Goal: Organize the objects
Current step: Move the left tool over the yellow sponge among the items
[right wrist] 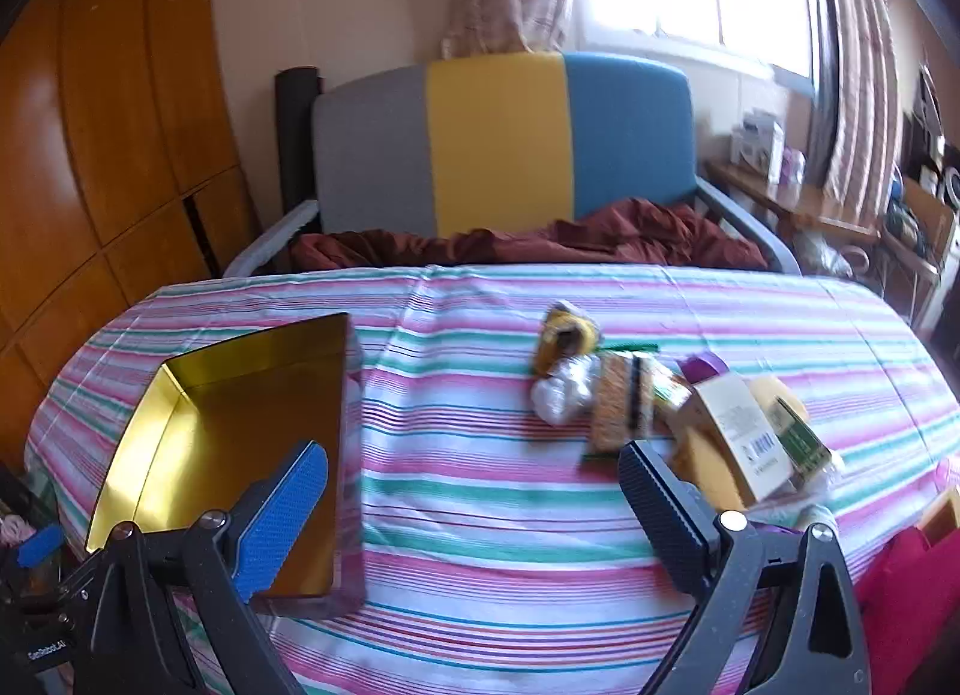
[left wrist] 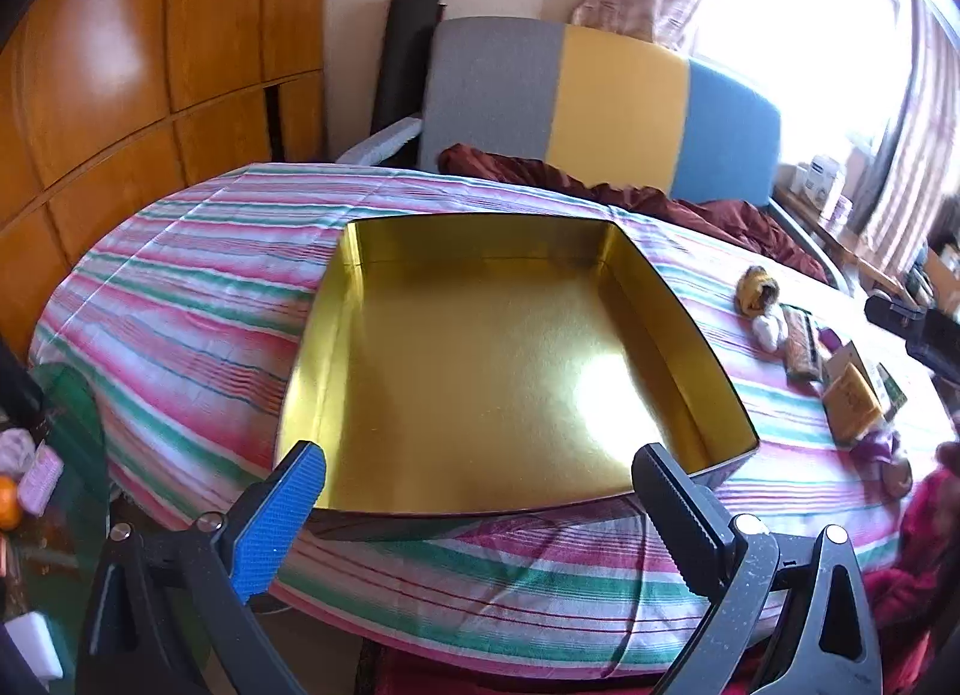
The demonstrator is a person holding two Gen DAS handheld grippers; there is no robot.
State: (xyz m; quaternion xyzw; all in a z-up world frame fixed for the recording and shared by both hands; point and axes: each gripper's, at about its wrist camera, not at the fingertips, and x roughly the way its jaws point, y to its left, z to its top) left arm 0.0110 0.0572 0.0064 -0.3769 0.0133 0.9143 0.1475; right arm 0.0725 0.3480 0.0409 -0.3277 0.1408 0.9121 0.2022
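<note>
A shallow gold-lined box [left wrist: 480,371] lies empty on the striped tablecloth [left wrist: 180,299]; in the right wrist view the same box [right wrist: 240,443] is at the left. My left gripper [left wrist: 480,461] hangs open over the box's near edge, nothing between its fingers. To the right of the box lies a cluster of small things: a yellow-brown wrapped item [right wrist: 564,338], a silvery wrapped lump [right wrist: 561,392], a patterned packet [right wrist: 624,401], a tan carton with a barcode [right wrist: 741,431] and a green carton [right wrist: 801,437]. My right gripper [right wrist: 474,473] is open above bare cloth, just short of the cluster.
A sofa with grey, yellow and blue panels [right wrist: 498,143] and a dark red blanket [right wrist: 540,242] stands behind the table. Wooden cupboards [left wrist: 120,65] fill the left. A cluttered shelf [right wrist: 840,203] sits at the right under the window. A red sleeve [left wrist: 924,551] shows at the lower right.
</note>
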